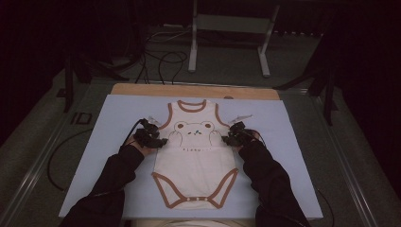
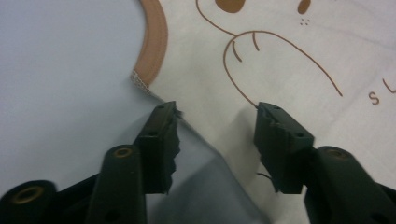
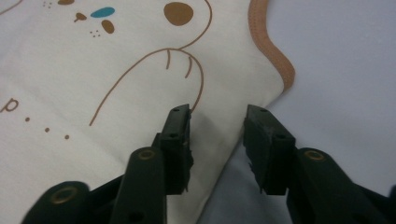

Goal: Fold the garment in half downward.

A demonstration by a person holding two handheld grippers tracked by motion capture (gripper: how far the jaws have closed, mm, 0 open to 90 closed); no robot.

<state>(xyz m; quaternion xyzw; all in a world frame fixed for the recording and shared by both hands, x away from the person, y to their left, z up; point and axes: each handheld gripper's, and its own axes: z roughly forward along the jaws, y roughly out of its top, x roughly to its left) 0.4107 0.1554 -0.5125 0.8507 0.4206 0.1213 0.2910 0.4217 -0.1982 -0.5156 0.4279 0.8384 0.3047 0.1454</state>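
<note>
bodysuit (image 1: 195, 156) flat on blue mat (image 1: 108, 142) — left gripper (image 2: 217, 116) and right gripper (image 3: 218, 121) straddle its side edges below the armholes, jaws parted, fabric between, not yet pinched.

Before you lies a pale blue mat (image 1: 283, 142) that covers most of the middle of the frame, resting on a wooden tabletop (image 1: 194, 90) whose bare strip shows along the mat's upper edge. Above that, at the top centre, you see a white metal stand (image 1: 231, 28) on the grey floor (image 1: 227, 71). Black cables (image 1: 163, 59) loop across the floor just left of the stand. At the left edge of the frame, a dark post (image 1: 69, 80) stands beside the table.
</note>
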